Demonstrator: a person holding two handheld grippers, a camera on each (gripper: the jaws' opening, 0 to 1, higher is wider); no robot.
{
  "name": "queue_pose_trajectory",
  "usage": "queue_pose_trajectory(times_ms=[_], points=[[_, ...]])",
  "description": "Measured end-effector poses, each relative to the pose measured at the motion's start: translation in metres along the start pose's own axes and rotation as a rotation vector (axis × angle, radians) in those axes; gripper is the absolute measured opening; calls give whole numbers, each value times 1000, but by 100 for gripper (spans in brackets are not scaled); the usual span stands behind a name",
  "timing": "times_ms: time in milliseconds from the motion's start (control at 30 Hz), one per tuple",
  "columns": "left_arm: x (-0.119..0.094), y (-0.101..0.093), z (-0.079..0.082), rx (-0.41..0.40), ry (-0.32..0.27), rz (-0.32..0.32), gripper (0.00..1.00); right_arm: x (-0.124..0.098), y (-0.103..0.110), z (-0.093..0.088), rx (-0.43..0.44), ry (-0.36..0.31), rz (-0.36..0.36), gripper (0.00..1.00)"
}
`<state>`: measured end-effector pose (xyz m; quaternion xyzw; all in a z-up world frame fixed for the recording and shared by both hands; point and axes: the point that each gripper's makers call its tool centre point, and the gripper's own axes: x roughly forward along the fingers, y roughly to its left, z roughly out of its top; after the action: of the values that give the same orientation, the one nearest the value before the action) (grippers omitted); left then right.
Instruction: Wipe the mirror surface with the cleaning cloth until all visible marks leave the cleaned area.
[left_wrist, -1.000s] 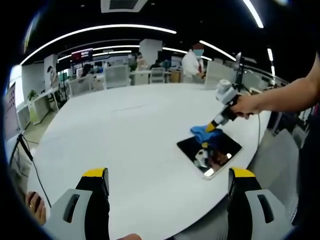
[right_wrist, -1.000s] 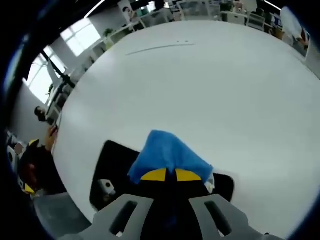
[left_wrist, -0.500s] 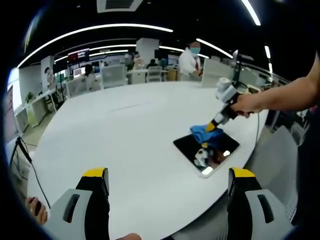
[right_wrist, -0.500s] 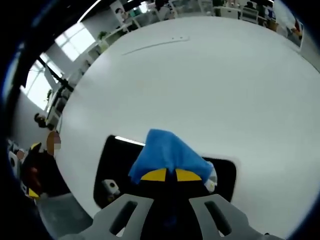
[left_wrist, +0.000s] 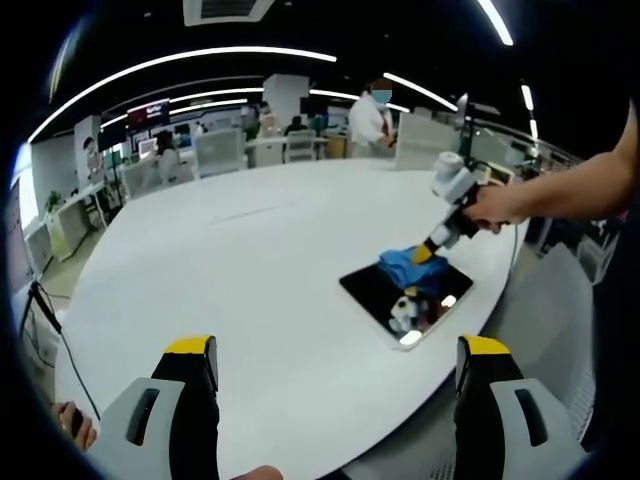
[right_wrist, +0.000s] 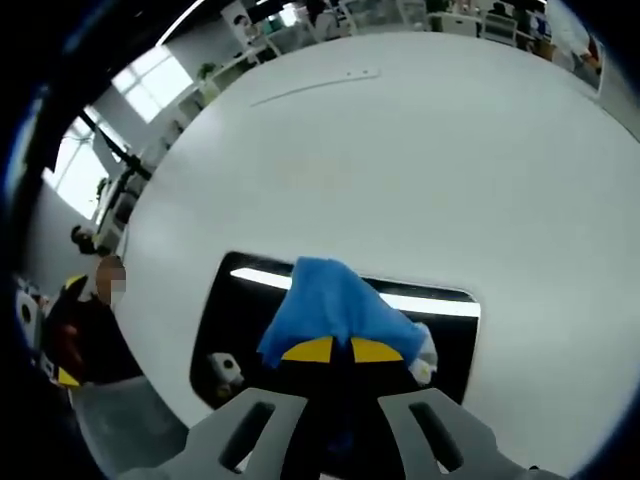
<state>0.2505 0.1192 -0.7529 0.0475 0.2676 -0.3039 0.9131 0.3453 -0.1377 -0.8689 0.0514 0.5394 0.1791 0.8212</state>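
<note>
My right tongs (right_wrist: 331, 350) are clamped shut on the blue cleaning cloth (right_wrist: 335, 305), pressing it onto the mirror (right_wrist: 235, 310), which lies flat near the tabletop (left_wrist: 250, 260) edge closest to me. My left tongs (left_wrist: 335, 365) are wide open with nothing in them, hanging over my edge of the tabletop, well apart from the mirror. Progress-wise I can't really call it: the glass is dark and mostly reflects ceiling lights and my rig, so any marks are too small to see. I'd guess more passes are left, especially the part under the cloth.
</note>
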Motion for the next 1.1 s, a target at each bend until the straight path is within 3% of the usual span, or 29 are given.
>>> queue_pose_trajectory(times_ms=[1100], points=[[1, -10, -3, 4, -1, -26, 99, -17, 16, -40, 61, 19, 43, 0]])
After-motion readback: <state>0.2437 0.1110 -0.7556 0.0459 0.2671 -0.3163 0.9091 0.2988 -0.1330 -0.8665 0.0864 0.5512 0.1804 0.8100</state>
